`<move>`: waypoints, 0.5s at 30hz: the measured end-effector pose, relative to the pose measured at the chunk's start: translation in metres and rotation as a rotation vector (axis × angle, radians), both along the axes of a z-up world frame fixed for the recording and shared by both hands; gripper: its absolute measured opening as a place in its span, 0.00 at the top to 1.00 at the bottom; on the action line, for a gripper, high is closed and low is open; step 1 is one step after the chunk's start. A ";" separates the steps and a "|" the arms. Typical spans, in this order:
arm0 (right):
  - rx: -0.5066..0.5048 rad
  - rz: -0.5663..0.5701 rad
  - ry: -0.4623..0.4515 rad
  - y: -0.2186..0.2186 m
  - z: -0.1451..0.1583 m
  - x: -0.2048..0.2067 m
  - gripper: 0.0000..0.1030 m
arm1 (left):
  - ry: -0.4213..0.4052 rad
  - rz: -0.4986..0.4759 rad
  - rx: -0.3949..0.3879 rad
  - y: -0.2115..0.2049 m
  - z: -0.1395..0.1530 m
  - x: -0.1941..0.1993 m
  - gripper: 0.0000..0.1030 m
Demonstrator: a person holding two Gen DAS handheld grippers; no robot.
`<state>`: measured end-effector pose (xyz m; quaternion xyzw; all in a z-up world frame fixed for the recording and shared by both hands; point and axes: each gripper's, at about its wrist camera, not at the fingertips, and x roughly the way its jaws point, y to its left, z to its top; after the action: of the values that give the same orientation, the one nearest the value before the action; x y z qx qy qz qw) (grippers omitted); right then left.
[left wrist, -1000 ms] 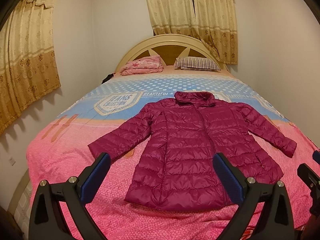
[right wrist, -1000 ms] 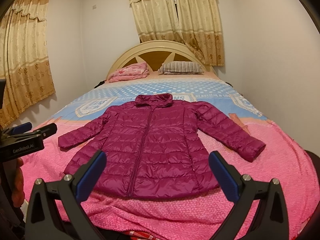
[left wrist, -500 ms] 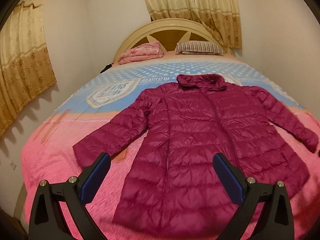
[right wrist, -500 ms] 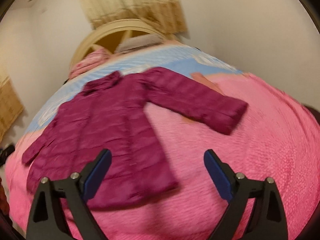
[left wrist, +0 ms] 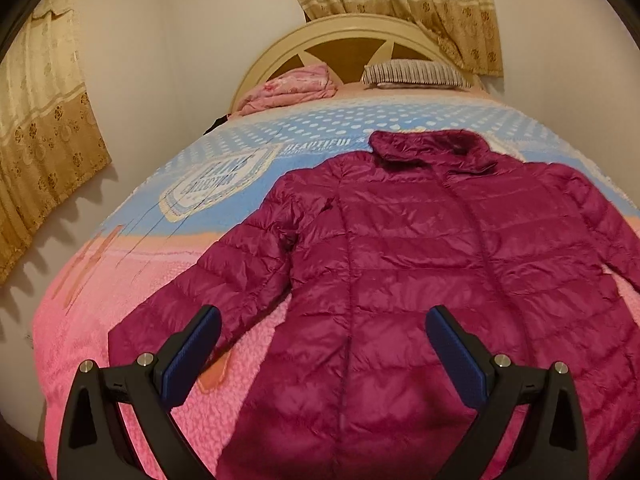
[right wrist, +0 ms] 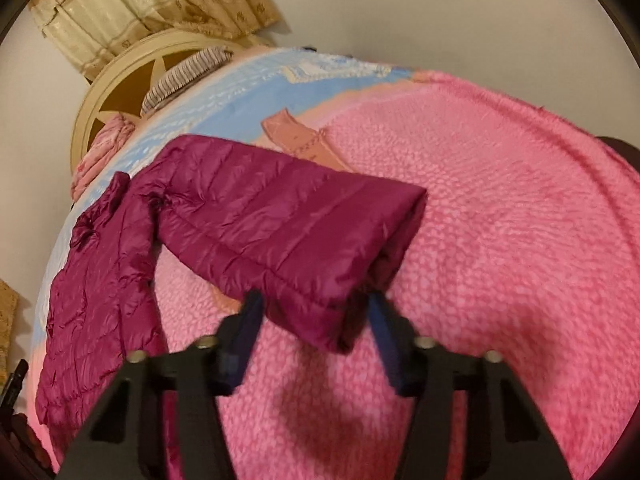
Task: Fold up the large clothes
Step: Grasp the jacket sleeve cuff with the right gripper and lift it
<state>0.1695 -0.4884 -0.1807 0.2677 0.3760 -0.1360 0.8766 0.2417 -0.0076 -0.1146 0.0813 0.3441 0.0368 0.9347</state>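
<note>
Jacket (left wrist: 420, 280) flat on bed (right wrist: 500, 220). My right tool (right wrist: 316, 320) nearer: sleeve cuff (right wrist: 360, 280) dead ahead between parted pads, not clamped; sleeve axis runs away up-left. Left tool (left wrist: 320, 352) spread wide, empty, hem area ahead.

The jacket (left wrist: 420, 280) hem runs off frame; right tongs (right wrist: 316, 316) tips are motion-blurred.

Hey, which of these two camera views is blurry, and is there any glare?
Right wrist view: motion blur smears the right claw and the sleeve cuff. Left wrist view: sharp, soft sheen on the jacket, strong fisheye bulge on the bed.
</note>
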 end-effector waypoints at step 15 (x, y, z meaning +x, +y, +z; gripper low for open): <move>-0.219 0.141 -0.090 0.024 0.055 0.032 0.86 | 0.044 0.060 -0.015 0.041 0.006 0.043 0.01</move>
<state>0.2019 -0.4648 -0.1261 0.1490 0.3368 -0.1019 0.9241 0.2851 0.0332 -0.1087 0.0648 0.3672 0.0606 0.9259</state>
